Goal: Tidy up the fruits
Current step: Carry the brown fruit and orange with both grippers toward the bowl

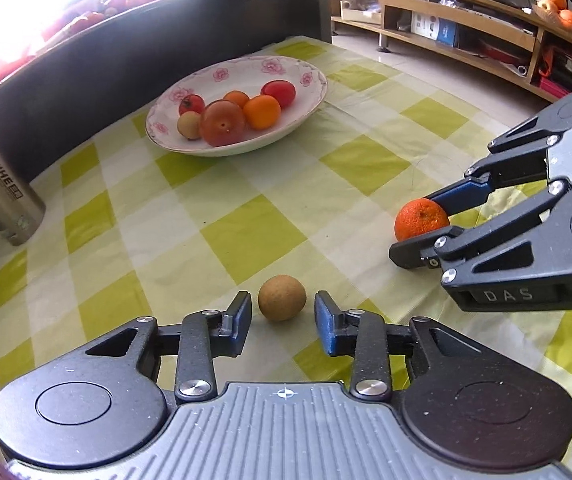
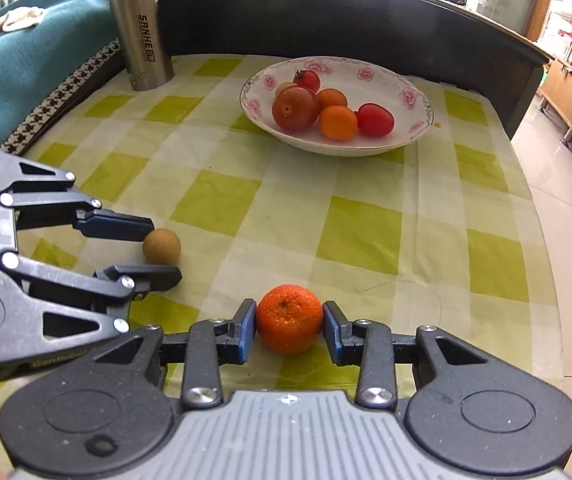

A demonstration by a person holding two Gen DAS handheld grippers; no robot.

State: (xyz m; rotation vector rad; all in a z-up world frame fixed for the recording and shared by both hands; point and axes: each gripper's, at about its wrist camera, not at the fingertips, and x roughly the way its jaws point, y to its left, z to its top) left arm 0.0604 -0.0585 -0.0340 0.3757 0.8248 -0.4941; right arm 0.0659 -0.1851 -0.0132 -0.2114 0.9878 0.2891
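Note:
A small brown round fruit [image 1: 281, 298] [image 2: 161, 246] lies on the checked tablecloth. My left gripper [image 1: 281, 296] [image 2: 165, 250] is open around it, with a narrow gap on each side. To the right, an orange tangerine [image 2: 289, 318] [image 1: 420, 220] rests on the cloth. My right gripper [image 2: 289, 308] [image 1: 413, 226] has closed its blue pads against both of its sides. A white flowered bowl [image 1: 310, 76] [image 2: 406, 88] at the back of the table holds several red and orange fruits.
A steel flask [image 1: 1, 184] [image 2: 141, 28] stands at the table's back left corner. A dark panel [image 1: 165, 32] runs along the back edge. The table's right edge [image 2: 542, 240] drops to a tiled floor, with wooden shelves [image 1: 466, 20] beyond.

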